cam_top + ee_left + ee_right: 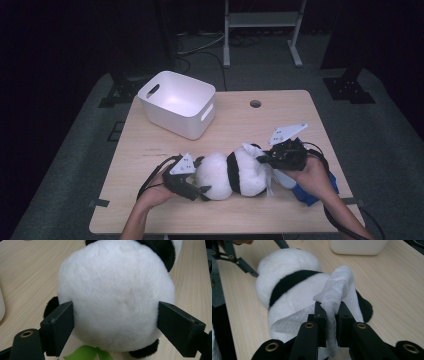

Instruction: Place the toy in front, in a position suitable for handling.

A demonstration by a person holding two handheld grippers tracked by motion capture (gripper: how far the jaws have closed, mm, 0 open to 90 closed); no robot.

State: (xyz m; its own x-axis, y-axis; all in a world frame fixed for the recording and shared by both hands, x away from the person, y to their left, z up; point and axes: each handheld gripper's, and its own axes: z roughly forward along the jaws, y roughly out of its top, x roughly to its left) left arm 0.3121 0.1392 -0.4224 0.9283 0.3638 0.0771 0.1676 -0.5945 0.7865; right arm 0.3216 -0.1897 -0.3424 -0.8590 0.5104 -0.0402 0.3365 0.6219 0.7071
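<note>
A plush panda [232,174] lies on its side across the front middle of the wooden table [280,110]. My left gripper [197,177] has its jaws spread around the panda's white head [116,295], one on each side and touching the fur; a green leaf [86,353] pokes out beneath. My right gripper [265,159] is at the panda's other end, shut on a white paper wipe [334,300] that rests against the panda's body [287,287].
A white plastic bin [177,103] with cut-out handles stands at the back left of the table. A blue cloth [312,192] lies under my right hand near the table's right front edge. A cable hole [255,104] sits at the back middle.
</note>
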